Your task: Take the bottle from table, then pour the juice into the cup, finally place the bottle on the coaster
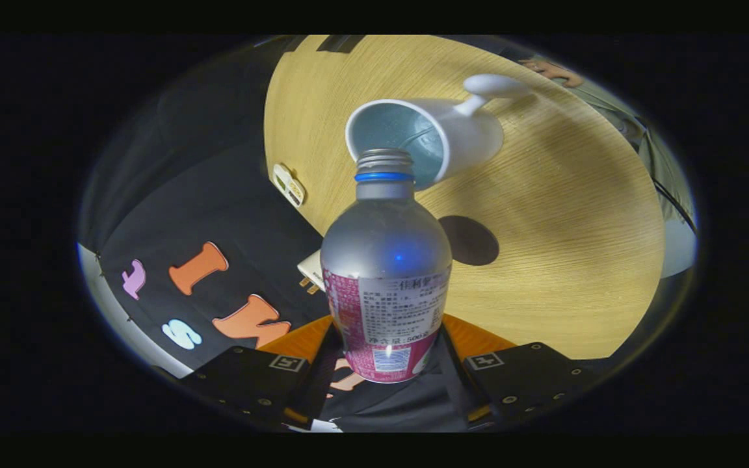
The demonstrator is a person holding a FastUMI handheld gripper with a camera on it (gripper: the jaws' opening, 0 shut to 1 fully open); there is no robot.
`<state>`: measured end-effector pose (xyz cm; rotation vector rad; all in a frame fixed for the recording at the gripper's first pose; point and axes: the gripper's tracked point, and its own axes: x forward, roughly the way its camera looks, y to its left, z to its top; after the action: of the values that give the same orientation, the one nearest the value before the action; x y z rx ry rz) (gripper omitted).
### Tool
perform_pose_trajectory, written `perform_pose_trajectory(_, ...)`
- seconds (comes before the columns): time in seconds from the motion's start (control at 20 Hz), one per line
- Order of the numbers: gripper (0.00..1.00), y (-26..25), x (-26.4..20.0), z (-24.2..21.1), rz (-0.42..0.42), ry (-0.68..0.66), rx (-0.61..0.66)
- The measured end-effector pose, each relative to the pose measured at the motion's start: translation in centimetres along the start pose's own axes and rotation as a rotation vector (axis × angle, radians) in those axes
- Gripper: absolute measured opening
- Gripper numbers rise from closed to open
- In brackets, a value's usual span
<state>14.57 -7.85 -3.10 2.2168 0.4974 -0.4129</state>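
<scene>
A silver bottle (384,260) with a pink-and-white label and a blue neck ring sits between my two fingers, and my gripper (384,354) is shut on its lower body. The bottle is tipped over, its uncapped mouth pointing at the rim of a white cup (452,136) with a handle, which stands on the round wooden table (576,260). The mouth overlaps the cup's opening. A dark round coaster (472,240) lies on the table beside the bottle's shoulder, nearer to me than the cup. I cannot make out any liquid stream.
A small white tag (288,184) hangs at the table's edge and a pale card (311,268) sits lower along that edge. A person's hand (553,70) rests at the far side of the table. Black cloth wall lies beyond the table edge.
</scene>
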Motion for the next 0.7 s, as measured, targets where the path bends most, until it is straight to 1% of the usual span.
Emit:
perform_pose_trajectory(0.2, 0.74, -0.2, 0.0, 0.2, 0.011, -0.047, -0.113)
perform_pose_trajectory(0.35, 0.74, -0.4, 0.1, 0.6, 0.029, -0.079, -0.224)
perform_pose_trajectory(0.45, 0.74, -1.3, 0.5, 1.0, 0.023, -0.109, -0.343)
perform_pose_trajectory(0.7, 0.74, -3.2, 0.8, 2.3, -0.031, -0.224, -0.672)
